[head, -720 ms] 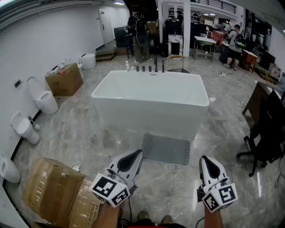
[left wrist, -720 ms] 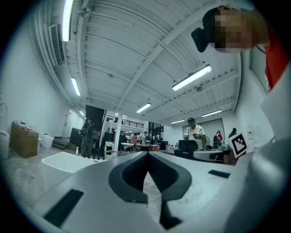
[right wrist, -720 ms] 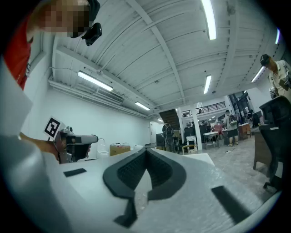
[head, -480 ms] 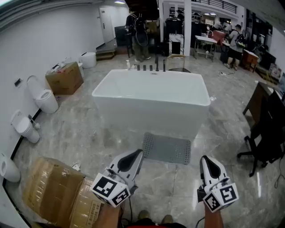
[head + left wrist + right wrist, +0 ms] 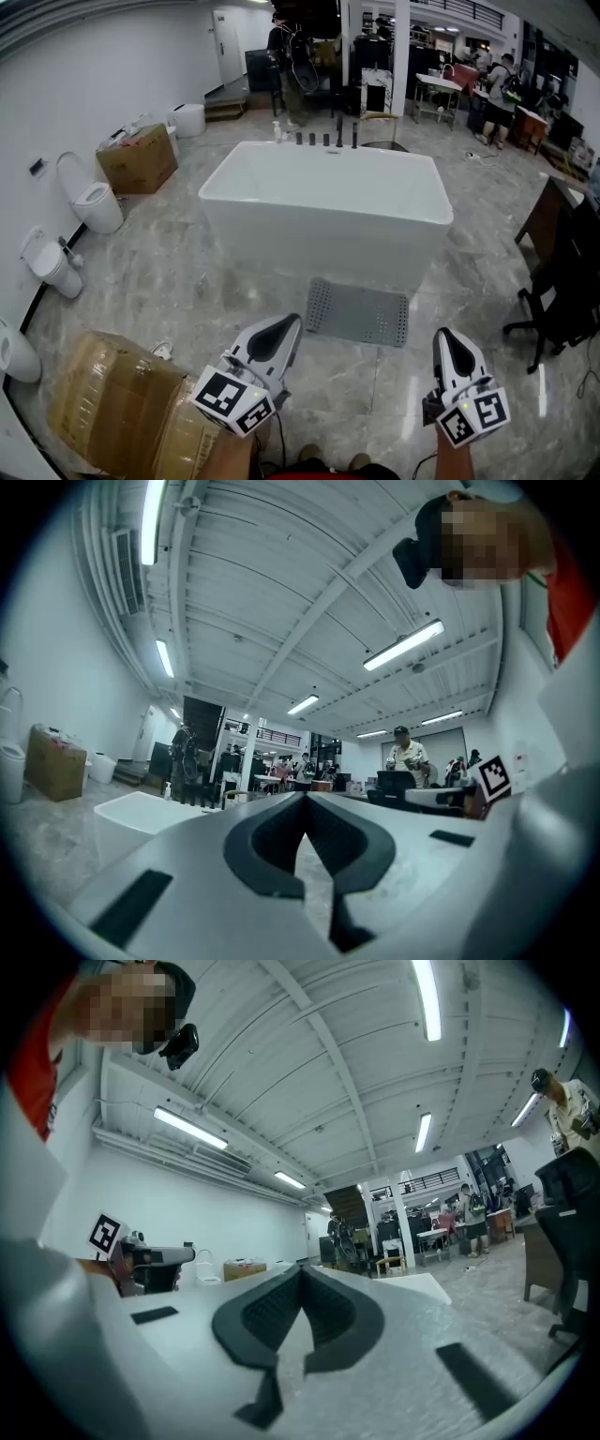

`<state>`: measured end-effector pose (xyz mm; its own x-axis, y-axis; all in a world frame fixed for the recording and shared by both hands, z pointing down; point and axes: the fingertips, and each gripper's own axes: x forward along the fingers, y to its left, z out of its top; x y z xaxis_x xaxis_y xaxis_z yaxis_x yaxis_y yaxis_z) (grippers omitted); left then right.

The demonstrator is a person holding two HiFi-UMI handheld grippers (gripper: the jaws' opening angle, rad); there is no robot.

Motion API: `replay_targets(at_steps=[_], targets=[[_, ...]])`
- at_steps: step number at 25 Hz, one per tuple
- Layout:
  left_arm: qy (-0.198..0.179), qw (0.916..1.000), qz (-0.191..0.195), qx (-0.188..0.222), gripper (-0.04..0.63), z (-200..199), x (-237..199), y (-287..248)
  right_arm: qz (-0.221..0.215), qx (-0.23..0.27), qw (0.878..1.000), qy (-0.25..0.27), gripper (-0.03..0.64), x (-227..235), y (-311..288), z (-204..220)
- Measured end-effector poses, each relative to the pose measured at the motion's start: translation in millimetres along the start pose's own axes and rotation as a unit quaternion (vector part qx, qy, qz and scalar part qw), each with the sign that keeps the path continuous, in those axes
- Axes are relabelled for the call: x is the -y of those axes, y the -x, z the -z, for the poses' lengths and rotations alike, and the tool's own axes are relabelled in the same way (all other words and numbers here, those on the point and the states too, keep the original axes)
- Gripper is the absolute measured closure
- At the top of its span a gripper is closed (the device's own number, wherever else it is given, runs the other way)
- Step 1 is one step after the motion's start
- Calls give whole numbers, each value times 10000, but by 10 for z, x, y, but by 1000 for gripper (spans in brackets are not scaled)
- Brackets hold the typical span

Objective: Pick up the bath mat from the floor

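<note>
A grey perforated bath mat (image 5: 358, 312) lies flat on the marble floor, right in front of the white bathtub (image 5: 326, 214). My left gripper (image 5: 286, 325) is held low at the near left, jaws shut and empty, its tip a little left of the mat's near edge. Off to the near right, my right gripper (image 5: 447, 338) is shut and empty too, just past the mat's right corner. Both point upward toward the tub. In the left gripper view the jaws (image 5: 305, 803) meet with nothing between them; the right gripper view shows its jaws (image 5: 302, 1274) likewise shut.
Cardboard boxes (image 5: 117, 403) lie at the near left. Toilets (image 5: 94, 206) line the left wall, with another box (image 5: 137, 157) behind. A dark chair (image 5: 562, 300) stands at right. People and desks (image 5: 497, 89) fill the far room.
The view has crept forward slightly; the tub and mat sit a bit lower and nearer. My right gripper has dropped a little in the frame. Both stay shut.
</note>
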<state>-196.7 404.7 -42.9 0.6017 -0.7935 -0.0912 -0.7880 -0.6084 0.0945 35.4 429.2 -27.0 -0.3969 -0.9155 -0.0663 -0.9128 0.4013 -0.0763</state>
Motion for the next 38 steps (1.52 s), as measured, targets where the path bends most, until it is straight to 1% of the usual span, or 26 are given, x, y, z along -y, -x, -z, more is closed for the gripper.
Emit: replay_targets(at_steps=[5,10,15,20,26,32,38], targets=[[-44,10000,8,74,586,-31,-322,87,82,3,9999,100,614,-157,-152,15],[-32,9999,42,162,585,-82,-496,74,123,-57,9996,251,614,-236,-252,13],[-57,9998,44,189,586,-66,-615,-27,161,-48,9994,303,614,-168,-389,30],[-117,9998,-26,135,586,-13,-779,-210,161,-20,9994,312,614,4,-592,82],[-261,9996,-120,41,586,107,-932,-749,167,31,9992,356,614,545,-953,164],[-384,9988,-296,-8,586,238,-1163,-1509,176,-16,9982,573,614,1278,-1449,214],[-470,9974,-538,-39,586,383,-1405,-2292,113,-161,9983,549,614,1962,-1989,343]])
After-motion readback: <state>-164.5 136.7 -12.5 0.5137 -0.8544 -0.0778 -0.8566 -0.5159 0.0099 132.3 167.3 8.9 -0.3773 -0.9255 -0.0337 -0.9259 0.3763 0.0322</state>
